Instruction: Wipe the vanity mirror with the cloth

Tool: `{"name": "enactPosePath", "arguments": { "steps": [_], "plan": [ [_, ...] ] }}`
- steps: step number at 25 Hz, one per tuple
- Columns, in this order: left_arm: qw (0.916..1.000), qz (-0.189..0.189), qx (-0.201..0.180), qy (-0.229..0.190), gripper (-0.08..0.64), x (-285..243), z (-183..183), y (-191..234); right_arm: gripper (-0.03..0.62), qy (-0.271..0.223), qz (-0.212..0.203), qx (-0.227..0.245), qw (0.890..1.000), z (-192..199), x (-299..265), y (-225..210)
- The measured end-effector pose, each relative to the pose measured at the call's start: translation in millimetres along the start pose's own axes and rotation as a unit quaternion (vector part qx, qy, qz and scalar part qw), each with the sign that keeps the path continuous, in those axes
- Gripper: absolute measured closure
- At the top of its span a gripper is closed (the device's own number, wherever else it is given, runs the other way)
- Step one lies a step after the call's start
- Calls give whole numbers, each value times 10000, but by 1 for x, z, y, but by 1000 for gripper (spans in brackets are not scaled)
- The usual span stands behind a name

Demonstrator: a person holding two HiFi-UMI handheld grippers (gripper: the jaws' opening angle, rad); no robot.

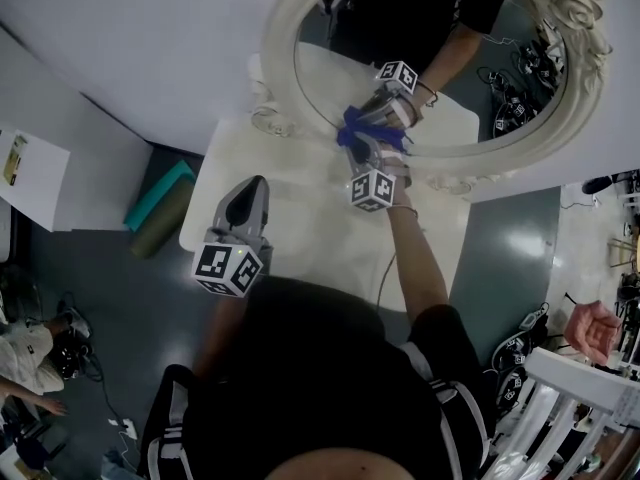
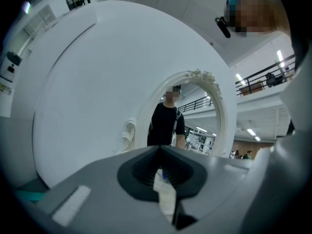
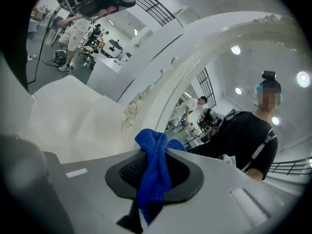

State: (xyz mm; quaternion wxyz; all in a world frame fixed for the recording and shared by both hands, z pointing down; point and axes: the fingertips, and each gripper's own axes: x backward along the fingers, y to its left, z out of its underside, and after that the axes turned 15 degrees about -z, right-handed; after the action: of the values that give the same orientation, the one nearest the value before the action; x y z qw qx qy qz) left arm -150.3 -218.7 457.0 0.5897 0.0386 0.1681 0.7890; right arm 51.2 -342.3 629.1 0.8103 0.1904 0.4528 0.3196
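Observation:
An oval vanity mirror in an ornate white frame stands at the back of a white table. My right gripper is shut on a blue cloth, which sits against the lower edge of the glass; its reflection shows just above. In the right gripper view the cloth hangs bunched between the jaws, with the mirror close ahead. My left gripper hovers over the table's left part, shut and holding nothing, pointing toward the mirror.
A teal and an olive roll lie on the floor left of the table. A white box stands at the far left. At bottom right is a white chair, with another person's hand near it. Cables lie on the floor.

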Motion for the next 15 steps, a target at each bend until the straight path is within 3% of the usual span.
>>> {"name": "enactPosePath", "arguments": {
  "steps": [5,7,9,12,15],
  "plan": [
    [10000,57,-7,-5,549,6,1,-5,528,161,-380,-399,9984,21,-4,13],
    [9999,133,-6,-6,549,8,0,-10,528,-151,-131,-632,9978,12,12,2],
    [9998,187,15,-30,549,8,-1,-14,526,-740,388,-998,9915,-8,41,-20],
    [9997,255,17,-45,549,5,-3,-18,526,-1874,1229,-1703,9596,-41,105,-58],
    [9992,391,-11,-19,549,1,-4,-28,526,-2956,1953,-2563,8994,-64,182,-95]
  ]
}}
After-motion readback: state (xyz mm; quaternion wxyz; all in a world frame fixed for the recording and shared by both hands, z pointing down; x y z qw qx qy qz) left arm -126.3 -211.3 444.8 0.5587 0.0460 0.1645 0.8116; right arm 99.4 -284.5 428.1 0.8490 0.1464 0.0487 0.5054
